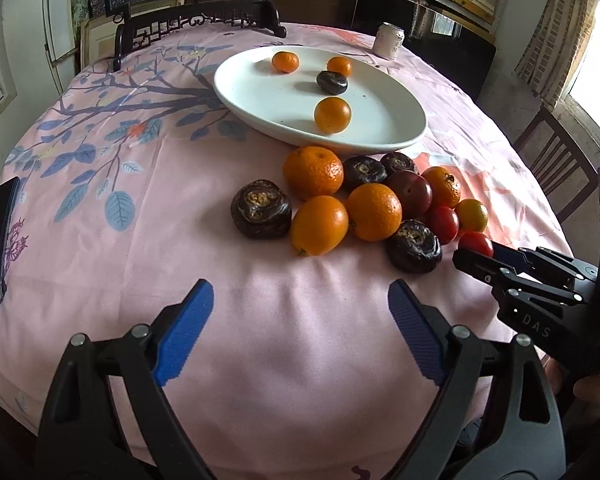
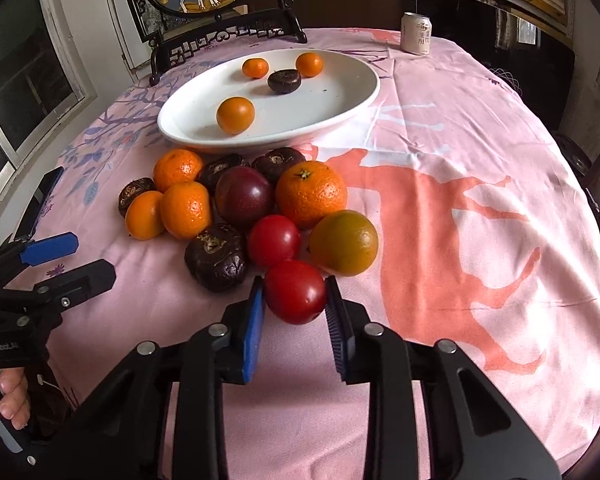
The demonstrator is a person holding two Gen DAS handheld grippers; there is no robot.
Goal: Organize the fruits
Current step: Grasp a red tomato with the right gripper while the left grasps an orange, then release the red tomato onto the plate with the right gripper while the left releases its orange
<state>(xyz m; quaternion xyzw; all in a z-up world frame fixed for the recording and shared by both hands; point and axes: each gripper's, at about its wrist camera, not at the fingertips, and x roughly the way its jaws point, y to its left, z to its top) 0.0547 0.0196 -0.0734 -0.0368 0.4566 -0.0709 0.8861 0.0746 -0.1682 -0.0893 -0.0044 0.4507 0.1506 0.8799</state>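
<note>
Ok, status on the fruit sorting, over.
Right claw closed on tomato, still on the cloth. Left claw open, empty, short of the pile. Plate holds three oranges and one dark fruit. Path to plate crosses the pile.

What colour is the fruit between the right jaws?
Red, a glossy tomato; the right wrist view shows it best.

The white plate (image 2: 352,108) holds three oranges (image 2: 235,115) and one dark water chestnut (image 2: 284,81).
</note>
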